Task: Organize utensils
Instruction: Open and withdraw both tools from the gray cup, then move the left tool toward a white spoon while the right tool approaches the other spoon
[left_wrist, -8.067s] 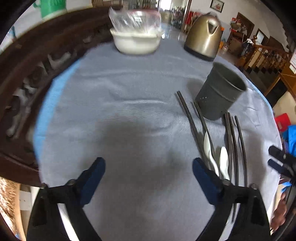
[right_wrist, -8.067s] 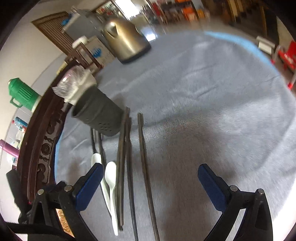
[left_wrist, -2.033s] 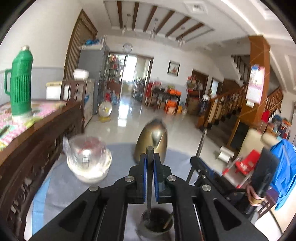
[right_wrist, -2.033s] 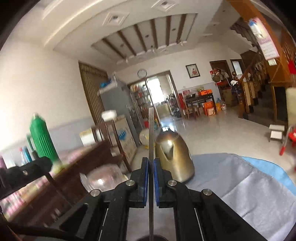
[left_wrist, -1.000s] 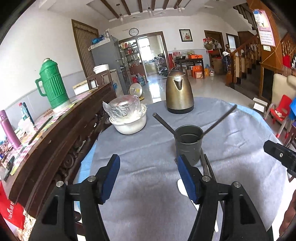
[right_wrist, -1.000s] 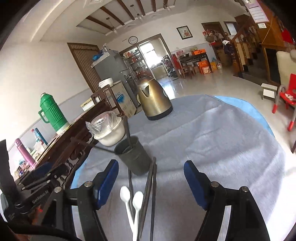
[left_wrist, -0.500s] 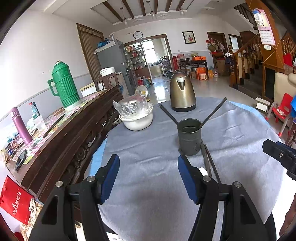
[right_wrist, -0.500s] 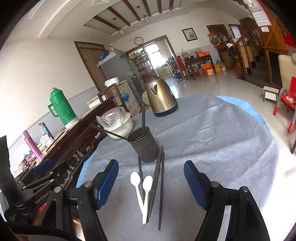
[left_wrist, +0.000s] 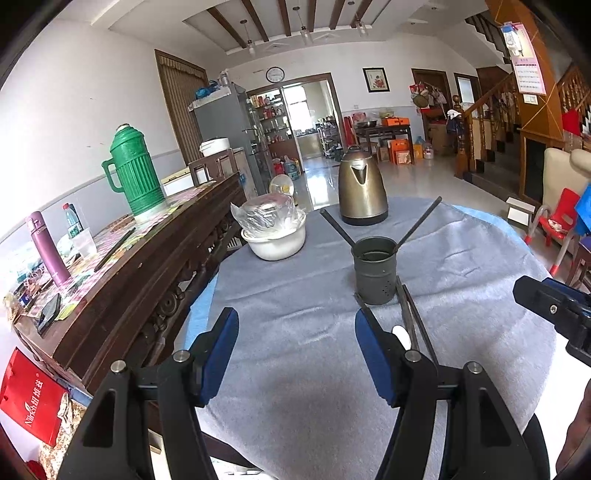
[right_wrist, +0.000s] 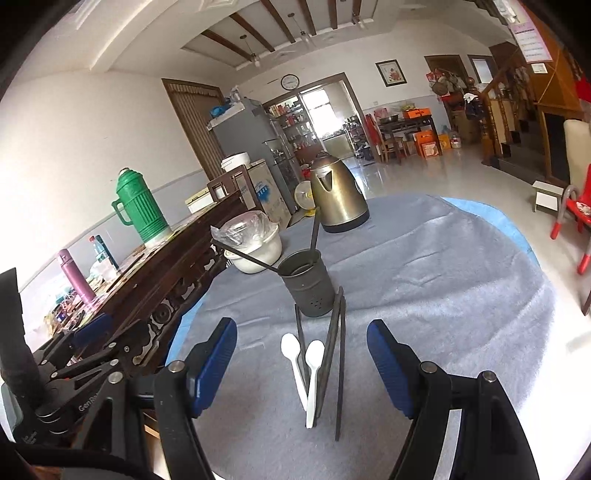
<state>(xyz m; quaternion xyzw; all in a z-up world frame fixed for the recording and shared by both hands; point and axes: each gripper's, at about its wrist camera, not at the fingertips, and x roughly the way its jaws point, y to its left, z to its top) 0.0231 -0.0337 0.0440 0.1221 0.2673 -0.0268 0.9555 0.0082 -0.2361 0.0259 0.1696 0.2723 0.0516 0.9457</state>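
Note:
A dark grey utensil holder (left_wrist: 375, 271) (right_wrist: 308, 286) stands on the grey-clothed round table (left_wrist: 295, 295). Two black chopsticks (left_wrist: 421, 221) (right_wrist: 314, 232) lean out of it, one to each side. Just in front of it lie several more black chopsticks (left_wrist: 410, 317) (right_wrist: 338, 350) and two white spoons (right_wrist: 295, 354), one spoon (left_wrist: 400, 334) partly hidden behind my left finger. My left gripper (left_wrist: 295, 332) is open and empty, short of the holder and left of it. My right gripper (right_wrist: 301, 336) is open and empty, with the spoons lying on the cloth beyond its fingers.
A brass-coloured kettle (left_wrist: 362, 192) and a white bowl (left_wrist: 275, 240) holding a plastic-wrapped dish stand behind the holder. A dark wooden sideboard (left_wrist: 147, 266) with a green thermos (left_wrist: 135, 177) runs along the table's left. The right gripper's body (left_wrist: 554, 306) shows at the right.
Both grippers have drawn back from the holder, which now looks smaller and farther off. Their jaws have stayed open; the two chopsticks still lean in the holder.

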